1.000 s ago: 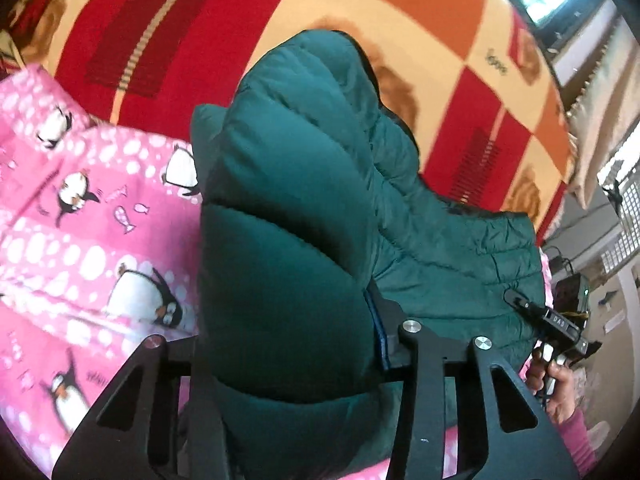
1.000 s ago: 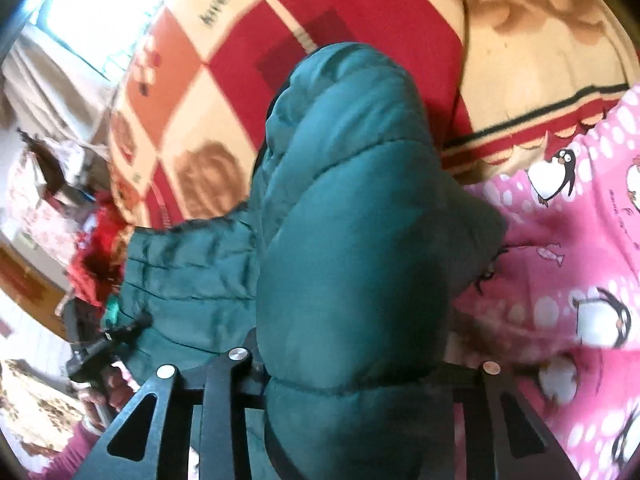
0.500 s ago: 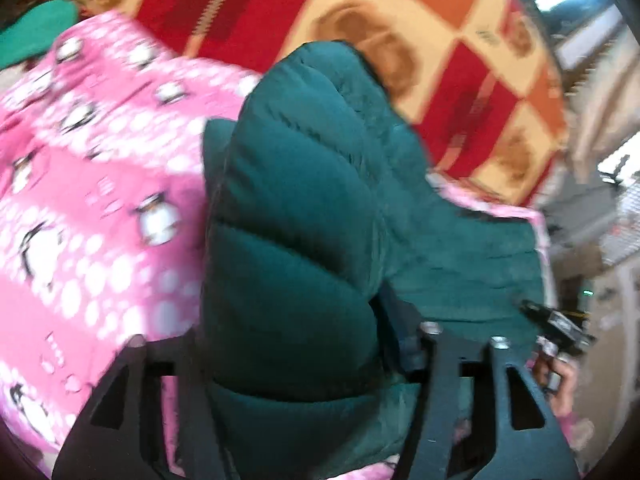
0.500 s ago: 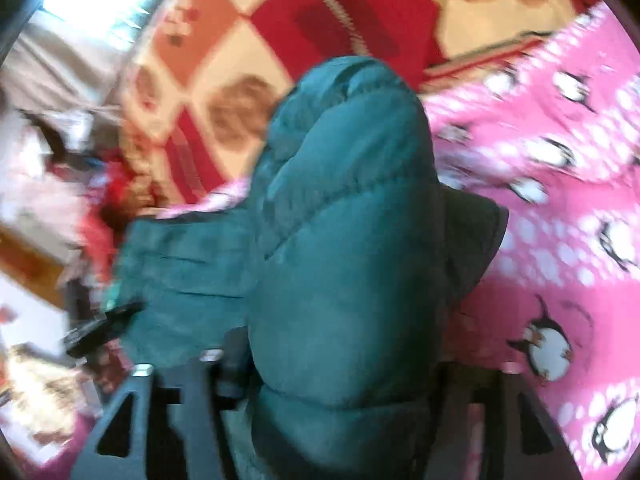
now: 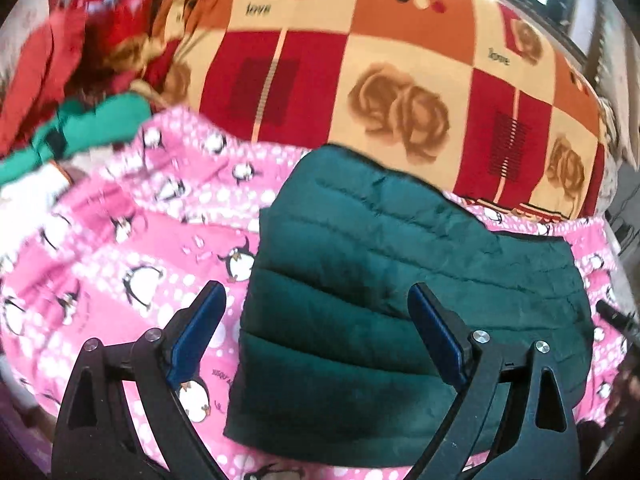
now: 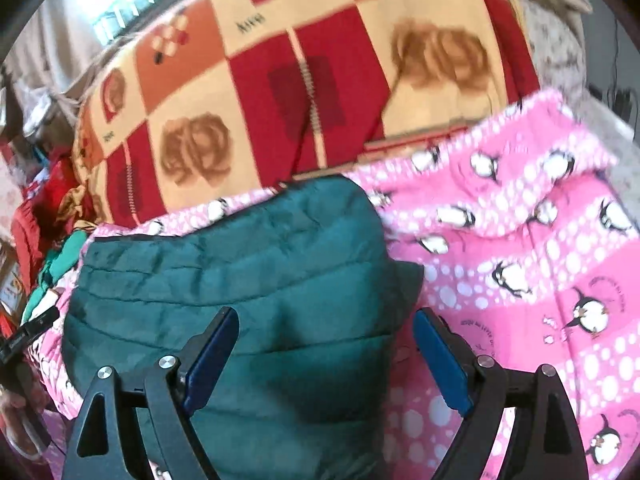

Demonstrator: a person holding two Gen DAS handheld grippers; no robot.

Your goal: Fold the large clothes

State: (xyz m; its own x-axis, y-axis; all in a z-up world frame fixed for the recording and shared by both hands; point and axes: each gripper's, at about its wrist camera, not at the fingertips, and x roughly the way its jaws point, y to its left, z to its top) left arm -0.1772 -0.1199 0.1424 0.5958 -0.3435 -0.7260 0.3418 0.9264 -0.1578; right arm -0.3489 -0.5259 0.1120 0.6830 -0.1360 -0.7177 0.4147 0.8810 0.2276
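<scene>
Claws (image 5: 316, 300) apart (jacket (image 5: 400, 300) crosswise)

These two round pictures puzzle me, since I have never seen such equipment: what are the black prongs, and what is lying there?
A person carries a hand-held gripper in each hand, each with a camera looking along its two fingers. One picture is from the left hand-held gripper, the other from the right hand-held gripper. Both have just been opening and now hold nothing. Below them a dark green quilted jacket, folded, lies on a pink penguin blanket, with a red and orange checked blanket behind.
</scene>
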